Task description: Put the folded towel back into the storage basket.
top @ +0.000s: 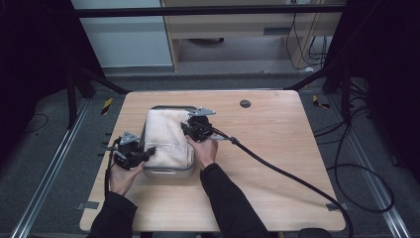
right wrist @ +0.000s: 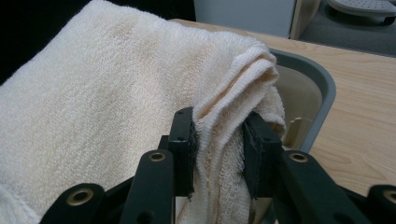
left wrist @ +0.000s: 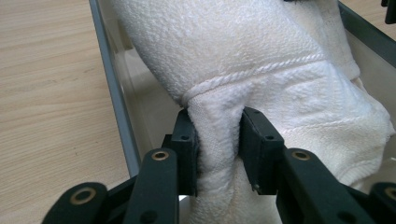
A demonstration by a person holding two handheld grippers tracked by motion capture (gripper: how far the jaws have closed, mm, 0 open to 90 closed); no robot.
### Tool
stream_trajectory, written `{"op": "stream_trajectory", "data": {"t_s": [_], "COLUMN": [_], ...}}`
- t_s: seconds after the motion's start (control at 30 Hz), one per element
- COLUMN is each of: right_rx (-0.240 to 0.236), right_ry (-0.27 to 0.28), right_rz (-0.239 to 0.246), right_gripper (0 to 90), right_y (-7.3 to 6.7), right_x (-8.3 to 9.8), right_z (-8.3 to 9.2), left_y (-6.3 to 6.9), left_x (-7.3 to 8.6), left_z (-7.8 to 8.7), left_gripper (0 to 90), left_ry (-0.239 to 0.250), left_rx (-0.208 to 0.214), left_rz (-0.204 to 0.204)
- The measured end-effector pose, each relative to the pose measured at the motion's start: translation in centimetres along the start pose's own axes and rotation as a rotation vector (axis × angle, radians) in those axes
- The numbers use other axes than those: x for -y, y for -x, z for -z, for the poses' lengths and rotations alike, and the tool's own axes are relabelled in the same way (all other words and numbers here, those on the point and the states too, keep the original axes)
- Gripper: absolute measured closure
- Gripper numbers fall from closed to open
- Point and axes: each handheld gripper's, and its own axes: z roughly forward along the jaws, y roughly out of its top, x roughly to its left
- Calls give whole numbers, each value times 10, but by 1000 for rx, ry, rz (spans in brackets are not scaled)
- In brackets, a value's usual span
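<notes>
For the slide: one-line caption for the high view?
Both tools, left and right, pinch a folded white towel over a grey bin.

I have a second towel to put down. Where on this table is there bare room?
The right half of the table is bare wood, crossed only by the right gripper's cable. It is crowded at left, around the bin holding the towel, where both grippers grip it.

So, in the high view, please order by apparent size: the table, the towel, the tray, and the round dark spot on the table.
1. Table
2. Tray and towel: they look alike, as the towel covers most of the tray
3. Round dark spot
</notes>
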Motion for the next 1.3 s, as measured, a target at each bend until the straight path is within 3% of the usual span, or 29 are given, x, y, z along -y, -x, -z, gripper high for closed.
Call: {"op": "stream_trajectory", "data": {"t_s": [0.27,0.5,0.67,0.87,1.03,1.17,1.3], "right_rx": [16,33,31,7,-2,-13,4], "right_ry": [-8,51,77,82,74,71,71], "right_rz": [6,54,55,49,83,80,96], "right_gripper": [625,508,438,346,270,213,177], "right_y": [0,6,15,27,38,52,68], "right_x": [8,3,-5,-11,-10,-4,9], "right_z": [3,13,26,48,70,92,118], "left_y": [0,3,11,16,15,13,10], "left_x": [0,-6,-9,-7,-3,3,9], "left_z": [4,25,32,36,40,45,50], "left_gripper": [569,523,502,447,391,348,316], "left_ry": [23,133,165,188,205,210,221], "left_rx": [-21,-12,-6,-4,-5,-16,-19], "left_rz": [13,17,-4,-6,3,7,16]}}
